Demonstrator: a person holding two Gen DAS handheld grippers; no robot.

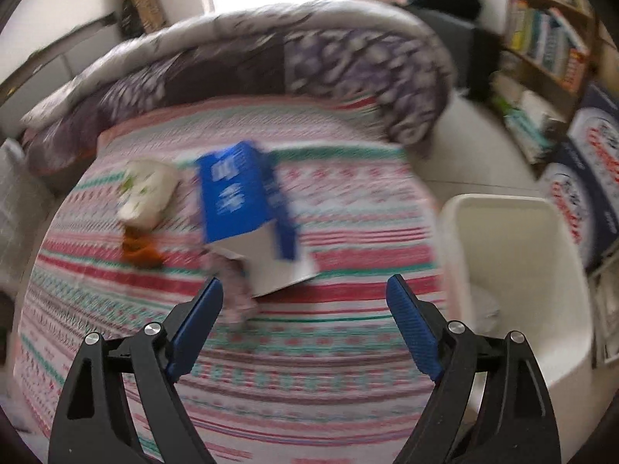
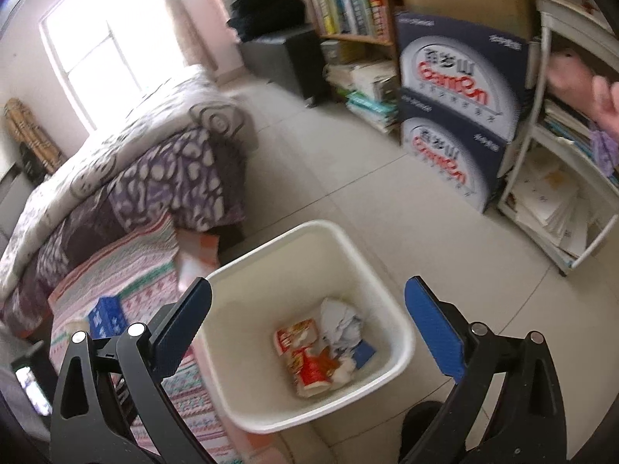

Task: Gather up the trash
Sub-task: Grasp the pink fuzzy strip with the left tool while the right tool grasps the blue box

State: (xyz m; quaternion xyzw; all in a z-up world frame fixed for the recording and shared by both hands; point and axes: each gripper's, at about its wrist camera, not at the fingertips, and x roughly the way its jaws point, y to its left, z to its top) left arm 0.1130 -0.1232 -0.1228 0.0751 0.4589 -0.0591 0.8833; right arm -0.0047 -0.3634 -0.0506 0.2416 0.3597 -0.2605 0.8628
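A blue and white carton (image 1: 247,212) lies on the striped bedspread (image 1: 309,348), with a cream wrapper (image 1: 149,189), an orange scrap (image 1: 139,251) and a pink patterned wrapper (image 1: 236,290) beside it. My left gripper (image 1: 305,297) is open and empty just short of the carton. A white bin (image 2: 271,270) stands on the floor beside the bed and holds a red snack packet (image 2: 305,355), crumpled paper (image 2: 342,324) and a blue scrap (image 2: 363,352). My right gripper (image 2: 309,297) is open and empty above the bin. The bin also shows in the left wrist view (image 1: 514,270).
A purple patterned quilt (image 1: 271,65) is piled at the far end of the bed. Bookshelves (image 2: 348,7) and stacked dark blue boxes (image 2: 456,108) line the far wall across a tiled floor (image 2: 348,178). A white shelf rack (image 2: 561,178) stands at right.
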